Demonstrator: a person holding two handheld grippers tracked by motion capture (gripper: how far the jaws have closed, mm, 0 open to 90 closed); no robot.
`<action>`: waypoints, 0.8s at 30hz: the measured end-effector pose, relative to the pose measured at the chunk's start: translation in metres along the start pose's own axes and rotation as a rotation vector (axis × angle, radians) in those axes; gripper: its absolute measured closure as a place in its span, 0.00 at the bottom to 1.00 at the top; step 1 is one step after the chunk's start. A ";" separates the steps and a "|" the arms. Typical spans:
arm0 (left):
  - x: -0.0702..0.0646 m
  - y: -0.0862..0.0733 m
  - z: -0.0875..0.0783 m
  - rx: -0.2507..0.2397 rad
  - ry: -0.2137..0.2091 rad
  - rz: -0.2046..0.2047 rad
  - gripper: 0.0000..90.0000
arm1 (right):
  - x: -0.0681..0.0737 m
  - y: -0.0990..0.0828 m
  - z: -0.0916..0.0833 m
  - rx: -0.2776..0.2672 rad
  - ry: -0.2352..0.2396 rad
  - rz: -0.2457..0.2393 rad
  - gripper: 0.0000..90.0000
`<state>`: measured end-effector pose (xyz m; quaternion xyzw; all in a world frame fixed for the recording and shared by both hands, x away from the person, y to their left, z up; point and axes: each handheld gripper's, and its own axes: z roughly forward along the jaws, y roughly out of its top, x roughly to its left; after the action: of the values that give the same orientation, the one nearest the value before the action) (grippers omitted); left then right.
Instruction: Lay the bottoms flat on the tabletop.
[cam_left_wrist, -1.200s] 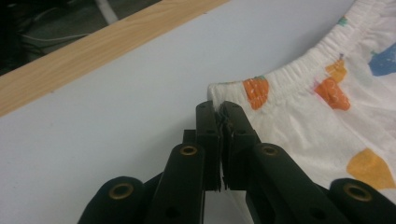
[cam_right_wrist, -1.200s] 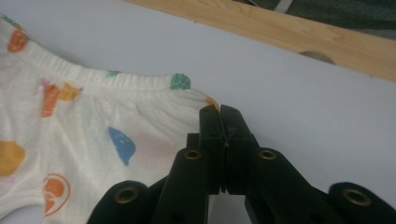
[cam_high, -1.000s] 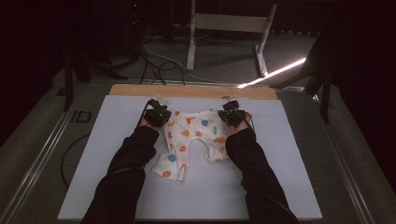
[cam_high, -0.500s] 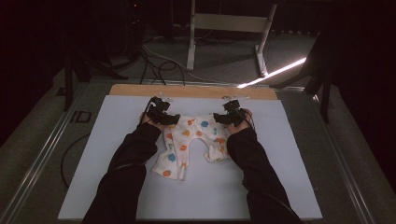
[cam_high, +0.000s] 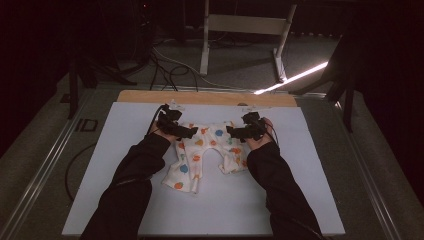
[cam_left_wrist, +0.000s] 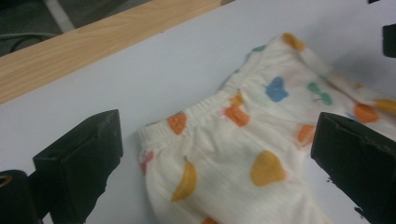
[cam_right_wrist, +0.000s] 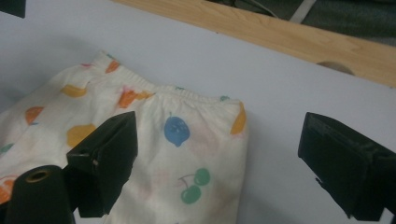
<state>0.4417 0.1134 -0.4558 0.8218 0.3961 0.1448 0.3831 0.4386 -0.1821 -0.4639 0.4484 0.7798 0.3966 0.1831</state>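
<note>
The fruit-print baby trousers lie flat on the white table, waistband toward the far wooden edge. The left gripper and right gripper hover over the waistband corners; their jaws have just been opening, now wide, gripping nothing.

In the left gripper view, the cream fruit-printed cotton baby trousers run off the bottom and right edges between the jaws, legs unseen. In the right gripper view, they run off the bottom and left edges, partly behind the left-hand jaw.
</note>
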 end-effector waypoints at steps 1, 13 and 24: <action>-0.001 0.000 -0.002 -0.003 -0.008 0.004 0.03 | 0.001 0.000 -0.003 -0.003 -0.001 -0.005 0.14; -0.012 -0.018 -0.039 -0.016 -0.042 0.057 0.03 | 0.009 -0.012 -0.035 -0.046 0.036 -0.054 0.14; -0.026 -0.068 -0.088 -0.050 -0.102 0.083 0.09 | 0.021 -0.037 -0.071 -0.073 0.072 -0.090 0.15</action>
<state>0.3408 0.1658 -0.4466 0.8341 0.3378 0.1282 0.4167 0.3612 -0.2072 -0.4474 0.3911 0.7904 0.4321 0.1887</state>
